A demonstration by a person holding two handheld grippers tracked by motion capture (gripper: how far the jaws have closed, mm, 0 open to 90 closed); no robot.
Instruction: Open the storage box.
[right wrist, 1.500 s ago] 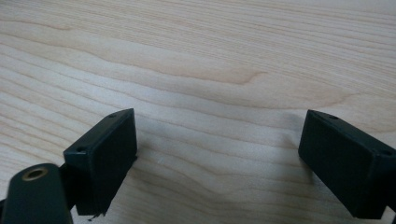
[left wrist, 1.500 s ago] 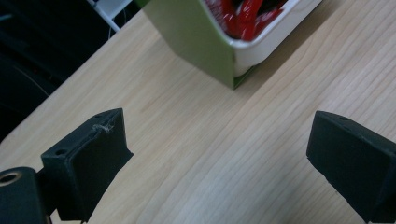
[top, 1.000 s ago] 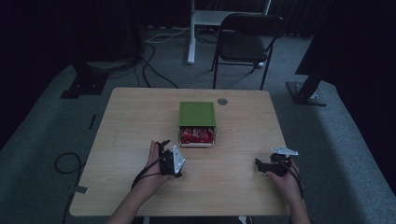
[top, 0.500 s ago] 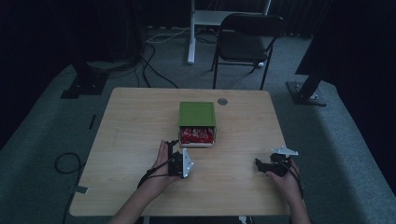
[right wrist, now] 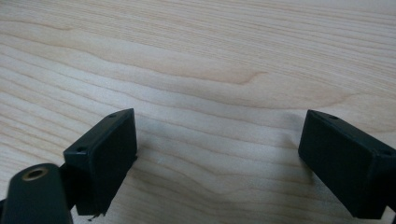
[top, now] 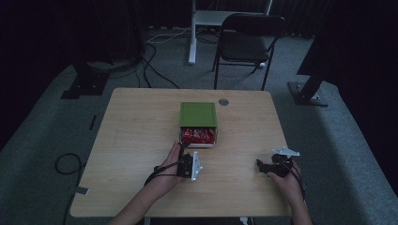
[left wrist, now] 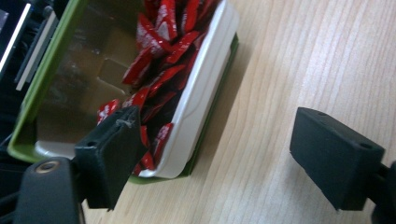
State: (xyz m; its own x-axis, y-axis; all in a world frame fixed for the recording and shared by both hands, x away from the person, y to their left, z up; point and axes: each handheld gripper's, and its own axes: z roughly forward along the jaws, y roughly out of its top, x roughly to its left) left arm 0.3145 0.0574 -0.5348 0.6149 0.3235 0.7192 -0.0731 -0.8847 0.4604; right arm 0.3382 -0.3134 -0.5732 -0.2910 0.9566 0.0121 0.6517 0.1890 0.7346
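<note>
A green box [top: 198, 114] stands in the middle of the wooden table [top: 131, 140]. Its white drawer tray [top: 202, 143] is slid out towards me, full of red packets [top: 199, 135]. My left gripper [top: 184, 151] sits just in front of the tray's near left corner, jaws pointing at it. In the left gripper view one jaw overlaps the tray's white rim [left wrist: 196, 116] beside the red packets [left wrist: 161, 60], and the other is over bare wood. The left gripper [left wrist: 217, 149] is open; its jaws have just been closing, gripping nothing. My right gripper [top: 261, 167] [right wrist: 219, 149] rests open over bare table at the right.
A small grey round disc [top: 224, 101] lies on the table behind the box. A black chair [top: 248, 37] and a white stand [top: 192, 33] are beyond the table's far edge. Cables [top: 65, 164] and black stand bases [top: 307, 91] lie on the carpet.
My left hand has moved right and a little forward, up to the drawer tray's near corner. The right hand has stayed where it was.
</note>
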